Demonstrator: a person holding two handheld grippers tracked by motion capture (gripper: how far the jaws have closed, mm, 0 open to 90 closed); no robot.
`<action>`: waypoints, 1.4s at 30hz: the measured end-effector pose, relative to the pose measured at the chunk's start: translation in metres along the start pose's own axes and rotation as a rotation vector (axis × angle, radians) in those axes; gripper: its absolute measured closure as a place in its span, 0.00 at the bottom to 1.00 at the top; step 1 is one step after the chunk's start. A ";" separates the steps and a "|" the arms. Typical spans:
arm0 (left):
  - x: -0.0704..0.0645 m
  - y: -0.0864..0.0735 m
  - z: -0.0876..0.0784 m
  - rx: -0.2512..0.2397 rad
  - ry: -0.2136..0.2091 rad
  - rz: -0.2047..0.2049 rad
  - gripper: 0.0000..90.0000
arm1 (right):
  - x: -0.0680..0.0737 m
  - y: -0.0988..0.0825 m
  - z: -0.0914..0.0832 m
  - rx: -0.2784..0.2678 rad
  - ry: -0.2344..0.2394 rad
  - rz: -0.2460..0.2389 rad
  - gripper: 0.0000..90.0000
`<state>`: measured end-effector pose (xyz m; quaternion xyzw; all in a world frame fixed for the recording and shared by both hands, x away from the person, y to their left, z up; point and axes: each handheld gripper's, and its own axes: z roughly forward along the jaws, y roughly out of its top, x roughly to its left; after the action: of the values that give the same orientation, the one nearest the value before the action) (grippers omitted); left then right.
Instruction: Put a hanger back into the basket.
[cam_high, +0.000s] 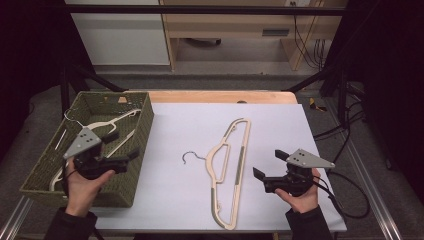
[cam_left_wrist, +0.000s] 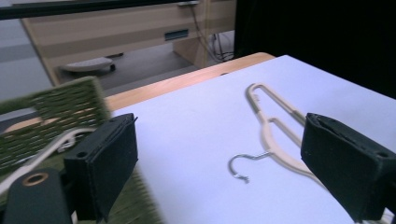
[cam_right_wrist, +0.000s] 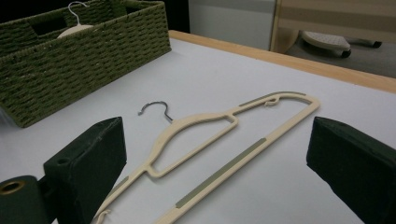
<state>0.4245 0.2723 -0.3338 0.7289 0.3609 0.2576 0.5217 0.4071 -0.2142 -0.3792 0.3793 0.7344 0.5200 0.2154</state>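
Lying flat mid-table (cam_high: 280, 120): cream hanger (cam_high: 227, 170). Left hand-held gripper (cam_high: 122, 148) over green basket (cam_high: 142, 125), wide open, empty. Right hand-held gripper (cam_high: 269, 164) near hanger, wide open, empty.

White sheet (cam_high: 190, 200) on wooden table (cam_high: 220, 96) — cables (cam_high: 305, 45) behind.

A cream hanger (cam_high: 227, 170) (metal hook pointing left) lies flat on the white tabletop.
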 end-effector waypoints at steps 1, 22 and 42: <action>-0.005 -0.002 0.004 -0.002 -0.016 -0.001 0.12 | 0.002 0.000 0.002 0.005 0.007 0.000 0.06; -0.045 -0.042 0.038 0.051 -0.112 -0.013 0.11 | 0.048 -0.018 0.054 0.129 0.065 -0.011 0.12; -0.052 -0.049 0.044 0.071 -0.111 -0.010 0.12 | 0.084 -0.052 0.116 0.388 0.082 0.002 0.36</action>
<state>0.4131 0.2152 -0.3938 0.7583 0.3438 0.2011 0.5160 0.4202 -0.0875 -0.4639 0.3930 0.8287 0.3838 0.1077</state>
